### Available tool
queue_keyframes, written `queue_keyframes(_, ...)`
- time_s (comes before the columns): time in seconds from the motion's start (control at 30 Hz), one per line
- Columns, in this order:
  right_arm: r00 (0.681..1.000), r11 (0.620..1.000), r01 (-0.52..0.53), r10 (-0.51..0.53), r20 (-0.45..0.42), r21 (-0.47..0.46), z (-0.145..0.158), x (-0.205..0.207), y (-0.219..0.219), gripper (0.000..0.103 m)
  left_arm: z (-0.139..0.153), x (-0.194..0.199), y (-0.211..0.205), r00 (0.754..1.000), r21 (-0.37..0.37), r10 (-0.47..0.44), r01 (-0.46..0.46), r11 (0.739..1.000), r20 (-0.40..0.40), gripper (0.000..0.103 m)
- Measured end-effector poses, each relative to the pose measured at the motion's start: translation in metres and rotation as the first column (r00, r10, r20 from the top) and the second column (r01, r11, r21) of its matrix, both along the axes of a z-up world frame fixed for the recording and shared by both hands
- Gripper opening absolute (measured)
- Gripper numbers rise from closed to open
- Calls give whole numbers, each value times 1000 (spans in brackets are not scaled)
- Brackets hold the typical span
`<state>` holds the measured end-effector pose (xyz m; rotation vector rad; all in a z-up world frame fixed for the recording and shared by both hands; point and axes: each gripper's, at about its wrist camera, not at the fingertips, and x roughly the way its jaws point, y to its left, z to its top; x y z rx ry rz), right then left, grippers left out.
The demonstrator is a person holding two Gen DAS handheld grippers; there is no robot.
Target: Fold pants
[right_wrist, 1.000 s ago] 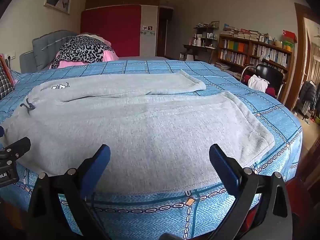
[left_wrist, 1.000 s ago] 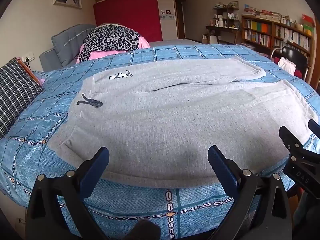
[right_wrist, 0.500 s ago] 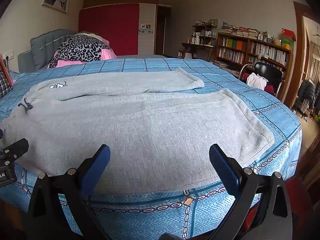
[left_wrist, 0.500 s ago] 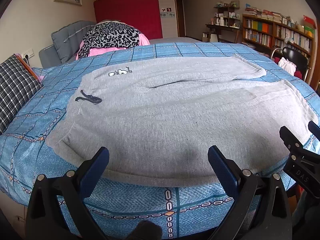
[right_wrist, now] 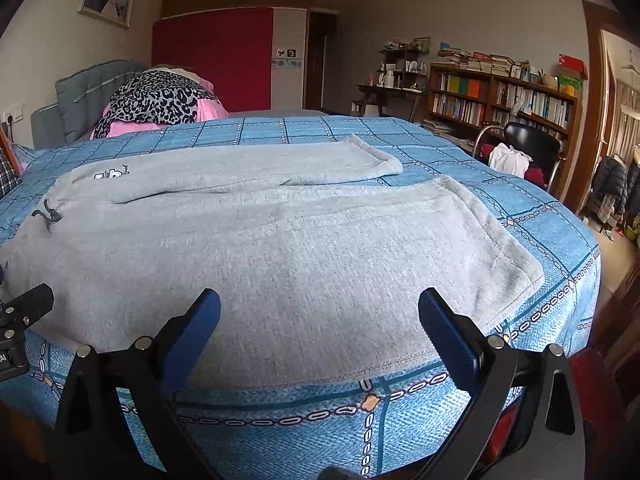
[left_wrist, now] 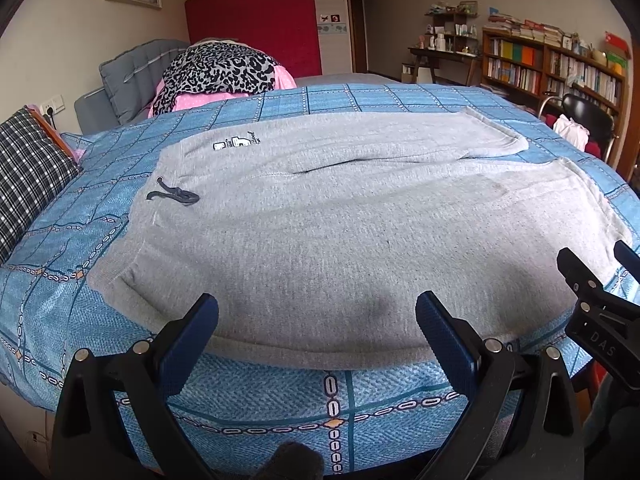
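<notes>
Grey fleece pants (left_wrist: 352, 216) lie flat on a blue checked bedspread (left_wrist: 348, 396), one pair, unfolded.

The pants have two legs running toward the right side of the bed, the far one (right_wrist: 256, 164) shorter-looking and slightly apart from the near one (right_wrist: 320, 248); the waistband (left_wrist: 160, 196) sits at the left with one dark drawstring knot (left_wrist: 174, 196) and one small white logo (left_wrist: 236, 145). Two grippers hang just off the near bed edge, neither touching cloth: the left gripper (left_wrist: 318, 320) with its two blue fingers (left_wrist: 192, 332) spread wide, the right gripper (right_wrist: 320, 316) likewise wide apart. Beyond the bedspread are one plaid pillow (left_wrist: 28, 172), one leopard-print blanket (left_wrist: 216, 72), one black chair (right_wrist: 532, 144) and one bookshelf (right_wrist: 500, 100).
</notes>
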<state>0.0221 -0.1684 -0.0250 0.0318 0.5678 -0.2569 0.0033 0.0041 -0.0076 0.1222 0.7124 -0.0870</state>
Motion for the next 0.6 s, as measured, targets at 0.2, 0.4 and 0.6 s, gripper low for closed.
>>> queue_keyframes(0.2,1000,1000,9,-9,3,0,1,-1,-1,100,1,-9,-4,999,-17,-44,43,999,-2,98)
queue_keyframes(0.4,999,999,36,-36,3,-6,3,-2,-4,100,3,-14,-5,998,-52,-70,70,996,-2,98)
queue_keyframes(0.6,998,998,61,-60,14,-20,4,-3,-4,100,4,-19,-5,994,-82,-112,112,990,5,98)
